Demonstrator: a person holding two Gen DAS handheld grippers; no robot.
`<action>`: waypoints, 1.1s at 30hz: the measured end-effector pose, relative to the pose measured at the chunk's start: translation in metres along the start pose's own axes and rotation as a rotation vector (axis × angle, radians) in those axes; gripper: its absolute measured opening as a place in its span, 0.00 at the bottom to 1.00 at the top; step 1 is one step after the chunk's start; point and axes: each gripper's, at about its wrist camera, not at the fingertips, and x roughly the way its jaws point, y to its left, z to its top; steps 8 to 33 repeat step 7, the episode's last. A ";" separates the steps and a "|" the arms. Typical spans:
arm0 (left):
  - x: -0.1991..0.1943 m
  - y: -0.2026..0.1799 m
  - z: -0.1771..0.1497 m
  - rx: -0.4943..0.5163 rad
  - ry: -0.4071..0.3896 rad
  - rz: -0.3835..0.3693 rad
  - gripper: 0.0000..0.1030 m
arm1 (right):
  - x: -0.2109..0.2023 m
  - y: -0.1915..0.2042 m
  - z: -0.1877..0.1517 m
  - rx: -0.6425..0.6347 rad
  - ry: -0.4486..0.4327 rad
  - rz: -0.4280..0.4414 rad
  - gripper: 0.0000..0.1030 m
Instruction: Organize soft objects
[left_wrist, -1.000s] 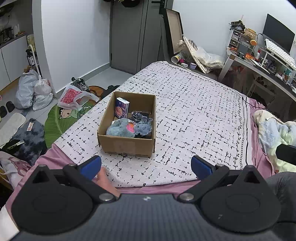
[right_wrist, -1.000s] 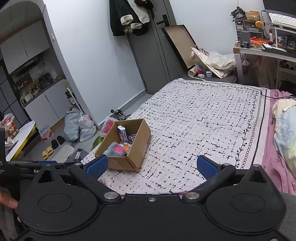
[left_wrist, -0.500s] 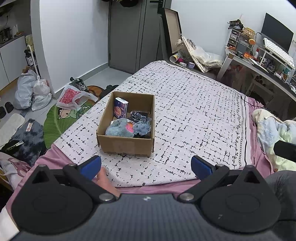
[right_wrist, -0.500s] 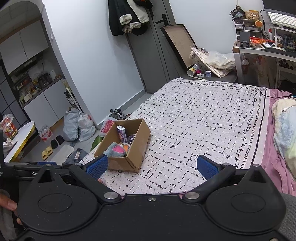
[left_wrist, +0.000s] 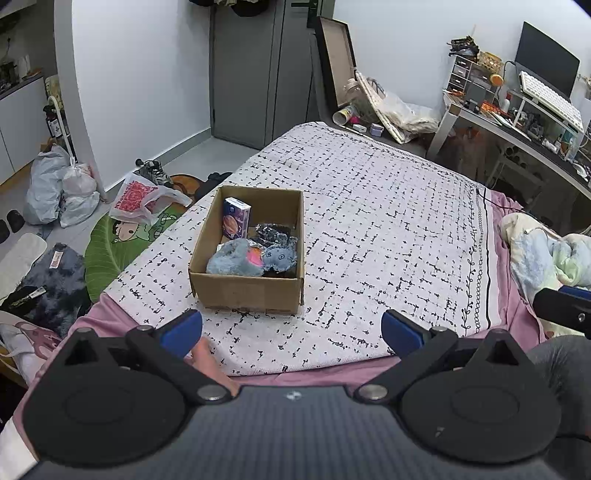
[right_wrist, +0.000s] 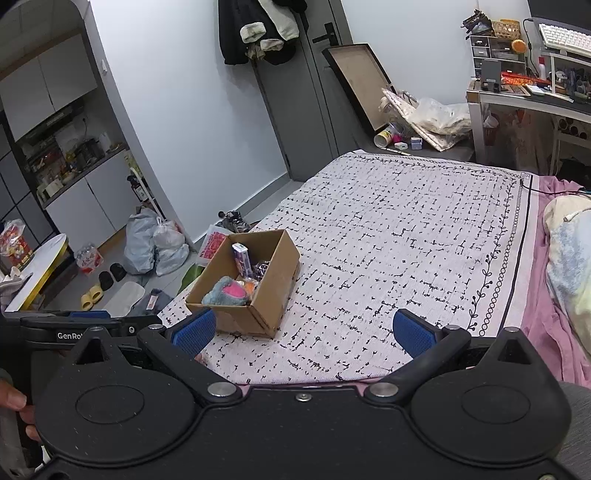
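Note:
A brown cardboard box stands on the patterned bedspread near the bed's left edge. It holds a blue-and-pink plush, a small blue plush, a dark crinkly item and an upright purple carton. My left gripper is open and empty, held just short of the box. My right gripper is open and empty, to the right of the box, whose plush shows inside.
A crumpled pastel blanket lies at the bed's right side. Bags, shoes and a green leaf mat cover the floor on the left. A cluttered desk stands at the far right. The other gripper's body shows at left.
Both views have shifted only slightly; the box and its contents have not moved. Both grippers stay open.

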 end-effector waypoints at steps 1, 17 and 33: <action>0.000 -0.001 -0.001 0.004 -0.005 -0.001 0.99 | 0.000 -0.001 -0.001 0.001 0.002 0.001 1.00; 0.003 -0.005 -0.003 0.022 0.007 -0.003 0.99 | 0.001 -0.007 -0.002 0.019 0.006 0.002 1.00; 0.003 -0.005 -0.003 0.022 0.007 -0.003 0.99 | 0.001 -0.007 -0.002 0.019 0.006 0.002 1.00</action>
